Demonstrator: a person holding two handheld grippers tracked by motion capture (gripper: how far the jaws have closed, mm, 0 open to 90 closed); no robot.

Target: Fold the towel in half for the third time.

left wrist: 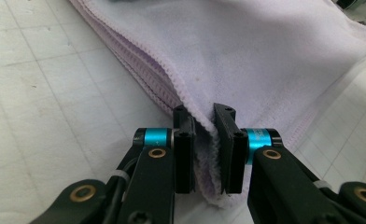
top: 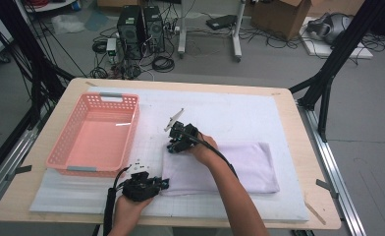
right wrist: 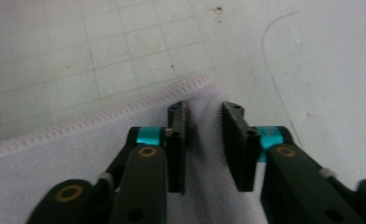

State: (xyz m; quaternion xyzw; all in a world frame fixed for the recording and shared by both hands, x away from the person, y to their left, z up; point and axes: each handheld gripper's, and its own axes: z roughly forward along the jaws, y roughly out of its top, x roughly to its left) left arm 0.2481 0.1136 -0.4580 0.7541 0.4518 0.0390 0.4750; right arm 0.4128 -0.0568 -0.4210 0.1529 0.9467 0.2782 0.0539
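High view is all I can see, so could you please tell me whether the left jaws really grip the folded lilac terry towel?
Observer: Yes. In the left gripper view, the left gripper has its jaws shut on the folded lilac terry towel, pinching a stitched corner.
Operator: Thank you. Is it a single layer there?
Observer: No, several stacked layers show along the folded edge beside the jaws.
Operator: And the right jaws, please?
Observer: The right gripper straddles another towel corner on the white gridded mat, with cloth between its jaws. I cannot tell whether the pads press on it.
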